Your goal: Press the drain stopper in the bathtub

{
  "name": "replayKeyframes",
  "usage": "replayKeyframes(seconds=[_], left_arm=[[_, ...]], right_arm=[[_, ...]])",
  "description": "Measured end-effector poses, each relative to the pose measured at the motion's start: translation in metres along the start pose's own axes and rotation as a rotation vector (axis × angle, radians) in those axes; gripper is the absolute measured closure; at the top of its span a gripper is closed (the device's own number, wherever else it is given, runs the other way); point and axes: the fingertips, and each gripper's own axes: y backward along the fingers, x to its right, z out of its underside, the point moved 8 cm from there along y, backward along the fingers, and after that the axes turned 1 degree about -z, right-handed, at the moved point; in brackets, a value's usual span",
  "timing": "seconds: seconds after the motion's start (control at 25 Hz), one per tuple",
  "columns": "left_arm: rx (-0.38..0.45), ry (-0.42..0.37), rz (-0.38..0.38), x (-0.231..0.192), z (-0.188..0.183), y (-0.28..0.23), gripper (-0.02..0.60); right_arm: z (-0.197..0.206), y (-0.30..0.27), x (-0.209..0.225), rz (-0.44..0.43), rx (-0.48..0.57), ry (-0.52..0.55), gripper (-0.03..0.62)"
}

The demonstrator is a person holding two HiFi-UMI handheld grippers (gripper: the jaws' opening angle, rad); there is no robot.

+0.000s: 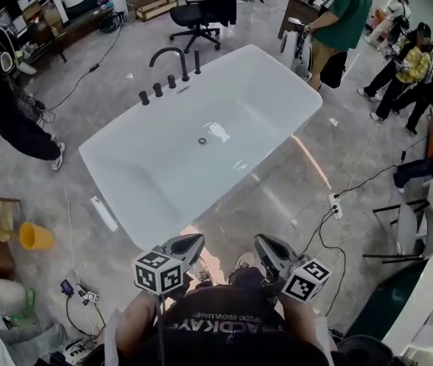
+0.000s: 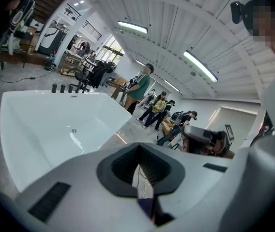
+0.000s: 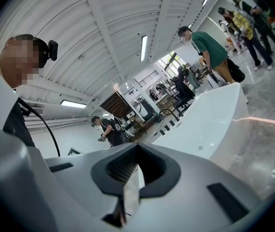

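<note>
**Head view:** I stand at the near end of the white rectangular freestanding bathtub (image 1: 117, 175), both tools held close to my chest, short of its rim. Left gripper (image 1: 192, 242) & right gripper (image 1: 265, 244) are both clenched, tips together, nothing in them. The small round metal drain stopper (image 1: 202, 141) sits on the tub floor about mid-length, on the side where the black curved faucet (image 1: 172, 56) stands on the far-left rim. It's well apart from either tool. White cables (image 1: 331, 227) run over the floor to my right.

**Left gripper view:** jaws pressed together, only a thin slit btw the pads, empty. The stopper (image 2: 74, 130) shows as a small dot on the white floor, far beyond the tips and to their left.

**Right gripper view:** same here, jaws closed on nothing. The stopper (image 3: 200, 148) is a tiny dot inside the tub, far off and to the right of the tips.

**Step in hand, as I judge it:** the approach, w/ the press not yet begun. To do it well:
- Pick one tool and keep it clenched, so the joined tips make one blunt point.
- Step up to the rim w/o catching the cables, then lean in.
- Come straight down on the stopper's centre and push vertically.
- An off-centre press prob. slides off on the glossy surface.
- Hold the other tool outside the tub, off the rim.
</note>
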Motion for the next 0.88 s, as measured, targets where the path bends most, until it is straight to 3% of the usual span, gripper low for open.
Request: replayKeyframes(seconds=[0.4,0.88], left_arm=[[0.043,0.025,-0.101,0.001,-0.022,-0.038,0.578],[0.108,0.088,-0.232,0.048,-0.067,-0.158,0.578]], right_arm=[[-0.037,-0.025,0.052,-0.103,-0.054,-0.006,0.579],[-0.136,-0.022,0.175,-0.238,-0.123,-0.028,0.579]])
